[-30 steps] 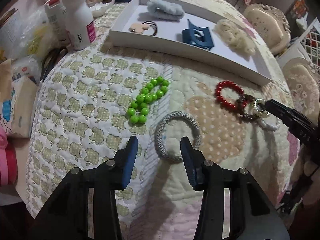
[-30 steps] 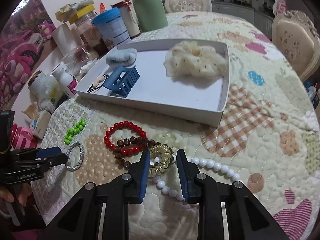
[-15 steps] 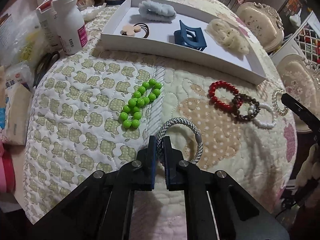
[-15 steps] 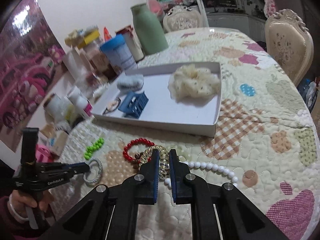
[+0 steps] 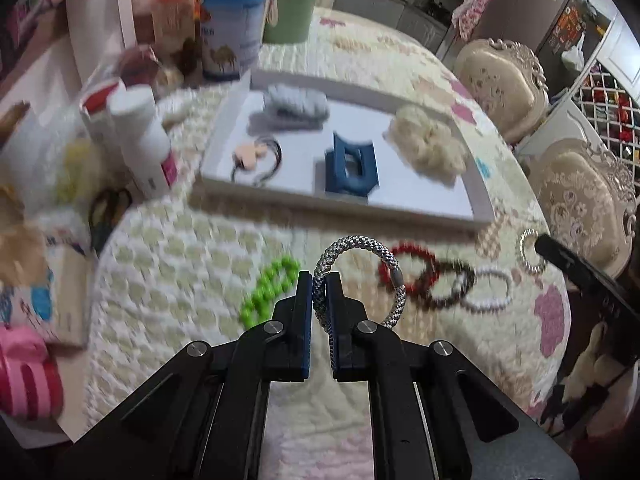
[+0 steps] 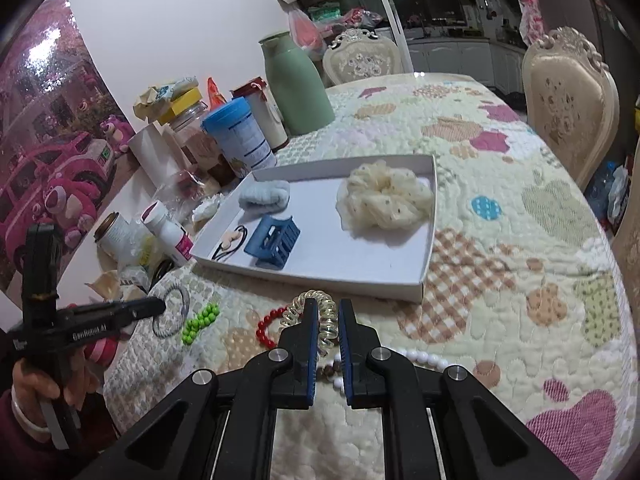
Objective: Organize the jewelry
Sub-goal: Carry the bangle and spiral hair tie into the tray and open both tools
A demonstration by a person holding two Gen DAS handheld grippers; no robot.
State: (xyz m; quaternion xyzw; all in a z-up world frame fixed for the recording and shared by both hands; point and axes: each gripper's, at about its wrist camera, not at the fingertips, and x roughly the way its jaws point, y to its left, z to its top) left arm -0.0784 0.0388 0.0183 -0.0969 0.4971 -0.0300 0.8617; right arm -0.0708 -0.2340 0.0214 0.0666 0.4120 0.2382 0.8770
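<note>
My left gripper (image 5: pixel 319 280) is shut on a silver braided bracelet (image 5: pixel 360 246), held up off the quilt. My right gripper (image 6: pixel 328 308) is shut on a clear spiral hair tie (image 6: pixel 296 306), also raised. On the quilt below lie a green bead bracelet (image 5: pixel 272 288), a red bead bracelet (image 5: pixel 408 264), a brown bead bracelet (image 5: pixel 448 288) and a white pearl strand (image 6: pixel 420 358). Behind them stands a white tray (image 6: pixel 320 276) with a cream scrunchie (image 6: pixel 384 200), a blue claw clip (image 6: pixel 276 242), a pale blue fuzzy clip (image 6: pixel 264 196) and a black hair tie (image 6: pixel 230 242).
Left of the tray stand a white bottle (image 6: pixel 168 232), a blue-lidded can (image 6: pixel 240 140), a green flask (image 6: pixel 296 84) and jars. Ornate chairs (image 6: pixel 568 92) ring the table's far and right sides. A person's hand (image 6: pixel 40 384) holds the left gripper's handle.
Both grippers went from open to shut, the left on the silver bracelet and the right on the spiral hair tie. Both then rose, lifting those pieces off the quilt.
</note>
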